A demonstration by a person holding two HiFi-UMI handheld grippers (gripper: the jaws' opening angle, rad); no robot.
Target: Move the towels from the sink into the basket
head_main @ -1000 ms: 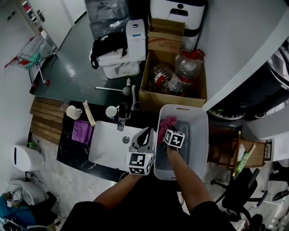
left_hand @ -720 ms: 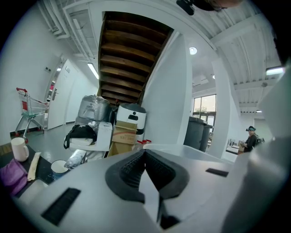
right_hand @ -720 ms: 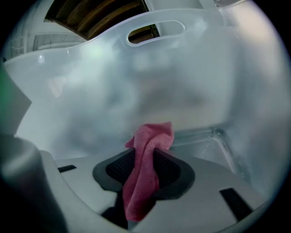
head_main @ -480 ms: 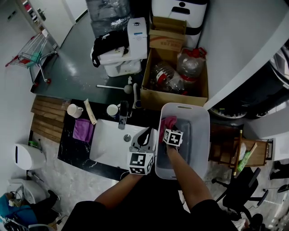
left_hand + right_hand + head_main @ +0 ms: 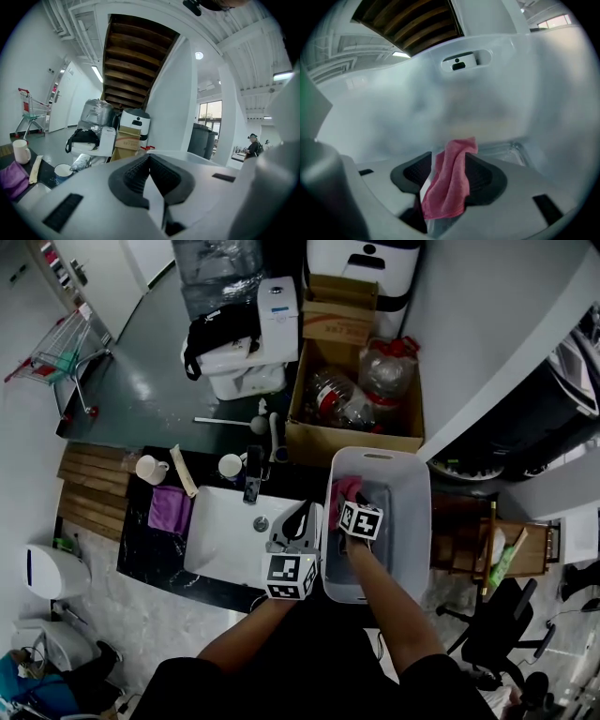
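A pink towel lies at the far left corner of the white basket, which stands right of the white sink. My right gripper reaches down into the basket. Its jaws have just been opening. In the right gripper view the pink towel hangs loosely between the parted pads of the right gripper. My left gripper hovers at the sink's right edge. Seen in its own view, the left gripper is shut with nothing in it. A purple towel lies on the dark counter left of the sink.
Two cups and a faucet stand behind the sink. A cardboard box with plastic bottles sits beyond the basket. A wooden shelf and an office chair are at the right.
The right gripper has edged up slightly over the pink towel in the basket. The left gripper has stayed where it was.
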